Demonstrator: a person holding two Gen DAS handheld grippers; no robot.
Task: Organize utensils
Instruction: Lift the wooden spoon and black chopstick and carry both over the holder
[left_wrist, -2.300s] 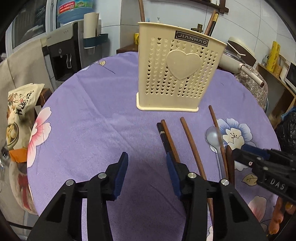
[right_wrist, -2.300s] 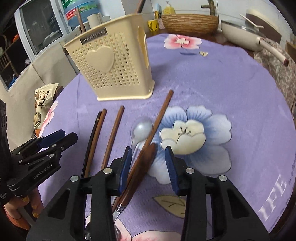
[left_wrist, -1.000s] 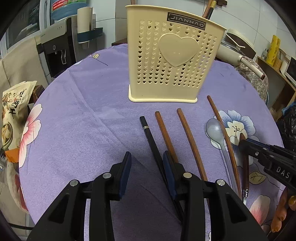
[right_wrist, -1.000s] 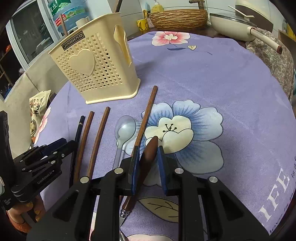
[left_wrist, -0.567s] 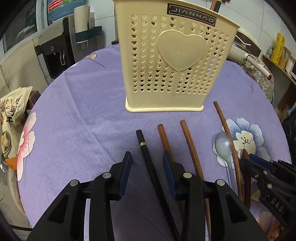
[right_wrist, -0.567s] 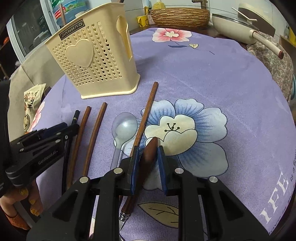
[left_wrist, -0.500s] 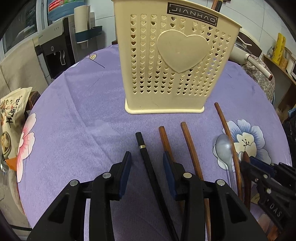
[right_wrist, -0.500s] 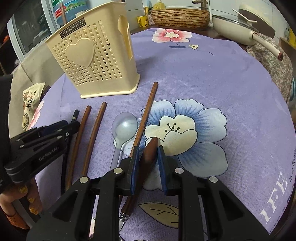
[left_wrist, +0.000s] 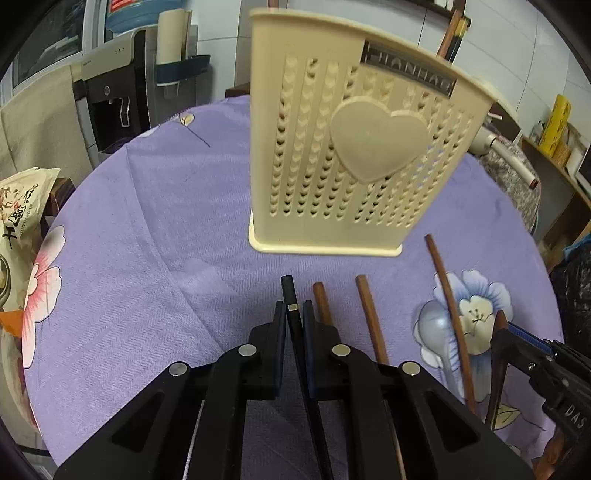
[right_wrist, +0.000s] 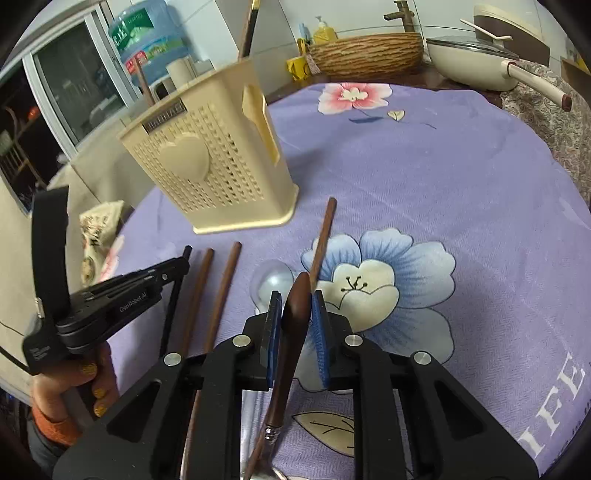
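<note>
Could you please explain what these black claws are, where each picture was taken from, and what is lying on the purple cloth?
There is no robot here: a person holds a two-finger claw in each hand, and a wide-angle camera on each claw looks forward along its fingers. One picture comes from the left claw, the other from the right claw.

The purple flowered tablecloth carries a cream perforated utensil holder with a heart on its front. In front of it lie a black chopstick, three brown chopsticks and a silver spoon.

The left claw's jaws are closing, with the black chopstick between them. The right claw is shut on a dark wooden handle that ends in a metal collar; what tool it belongs to is out of view. The person's left hand shows in the right claw's picture.
</note>
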